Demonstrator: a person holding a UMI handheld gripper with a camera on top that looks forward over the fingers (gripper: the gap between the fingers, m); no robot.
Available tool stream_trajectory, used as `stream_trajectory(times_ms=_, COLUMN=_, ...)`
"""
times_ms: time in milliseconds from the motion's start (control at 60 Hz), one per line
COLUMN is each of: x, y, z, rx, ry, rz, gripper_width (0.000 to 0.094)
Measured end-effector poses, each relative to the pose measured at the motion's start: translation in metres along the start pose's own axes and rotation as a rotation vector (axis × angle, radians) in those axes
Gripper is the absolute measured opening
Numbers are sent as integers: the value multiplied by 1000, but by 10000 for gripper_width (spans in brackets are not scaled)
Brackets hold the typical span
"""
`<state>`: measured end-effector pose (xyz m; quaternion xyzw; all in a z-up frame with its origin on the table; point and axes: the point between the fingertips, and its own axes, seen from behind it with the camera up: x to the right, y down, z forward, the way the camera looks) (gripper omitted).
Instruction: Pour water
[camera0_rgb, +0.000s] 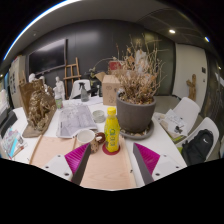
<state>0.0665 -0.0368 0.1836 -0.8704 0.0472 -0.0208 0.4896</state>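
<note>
Claw (111, 160) is hovering released, so you are lining up the upright yellow plastic bottle (112, 131) just ahead; be centring it between both fingers before clenching.

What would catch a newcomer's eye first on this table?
The yellow bottle stands just ahead of the open hand-held gripper, on a red coaster, with a white cup beside it. Beyond it, a grey pot of dried plants rises over the table.

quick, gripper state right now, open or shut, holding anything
gripper: open, holding nothing. The yellow bottle stands on the table just ahead of the fingers, in line with the gap, not touched.
</note>
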Motion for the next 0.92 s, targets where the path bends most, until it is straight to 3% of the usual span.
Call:
stream_trajectory(times_ms=200, x=-28, y=22, z=-130, rx=-21, ry=46, rz=-36, gripper_width=864)
stream_trajectory(times_ms=417, x=-56, y=55, z=-218, rx=-56, ry=44, rz=-6, gripper_width=863)
stream_trajectory(times_ms=917, x=-38, y=67, z=-273, rx=-42, ry=32, rz=-47, gripper_width=863)
